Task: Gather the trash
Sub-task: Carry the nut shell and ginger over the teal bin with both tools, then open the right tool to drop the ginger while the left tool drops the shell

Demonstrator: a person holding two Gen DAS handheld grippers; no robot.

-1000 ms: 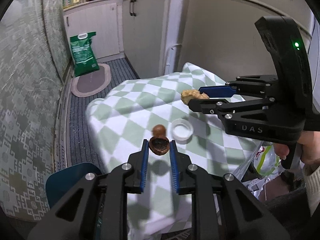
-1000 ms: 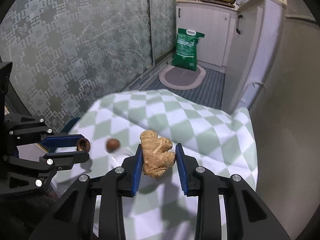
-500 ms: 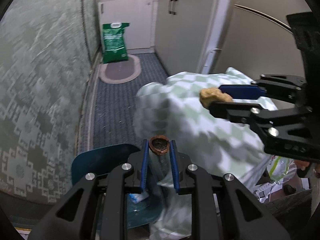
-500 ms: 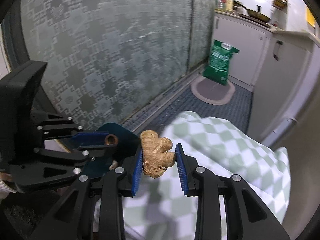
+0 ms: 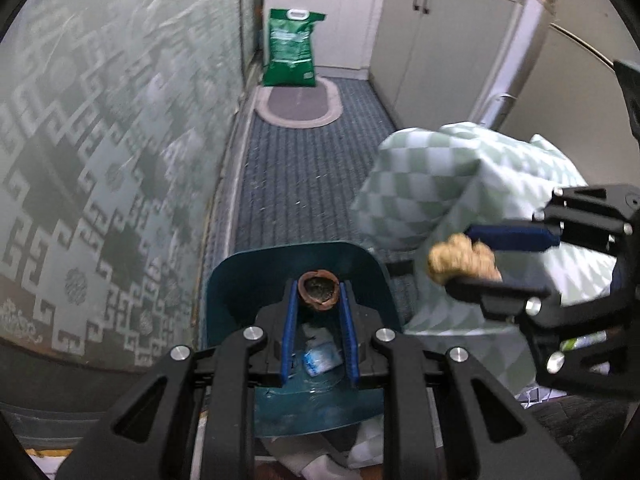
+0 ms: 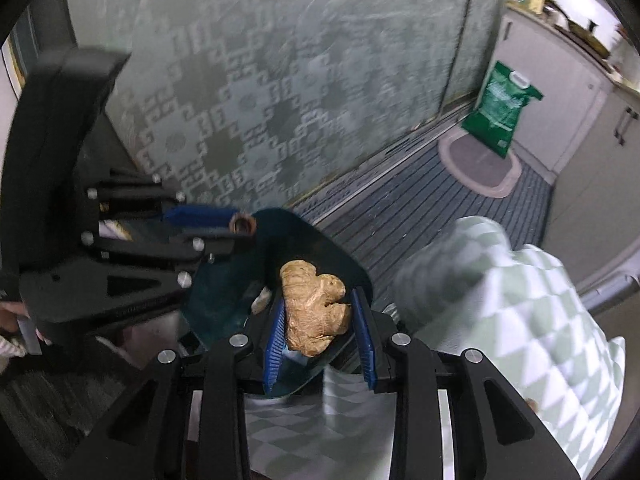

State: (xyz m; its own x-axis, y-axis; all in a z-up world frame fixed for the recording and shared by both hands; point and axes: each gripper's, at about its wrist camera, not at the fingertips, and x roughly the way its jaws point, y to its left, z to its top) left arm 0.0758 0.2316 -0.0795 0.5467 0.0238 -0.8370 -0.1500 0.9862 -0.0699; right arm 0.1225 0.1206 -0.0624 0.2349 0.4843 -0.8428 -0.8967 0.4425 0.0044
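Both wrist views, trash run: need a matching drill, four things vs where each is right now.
Things:
1. nut shell
2. ginger piece
3. green bag
4. crumpled wrapper

Places:
A. inside the teal bin
B. clamped in the right gripper
C. on the floor against the white cabinets
D. clamped in the left gripper

Pairs: 1-D, 2-B, 3-C, 4-A

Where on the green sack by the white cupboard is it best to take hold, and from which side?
Probably the white handle at the top of the green sack, approached from above: it stands upright, and its broad flat body looks too wide for the tongs.
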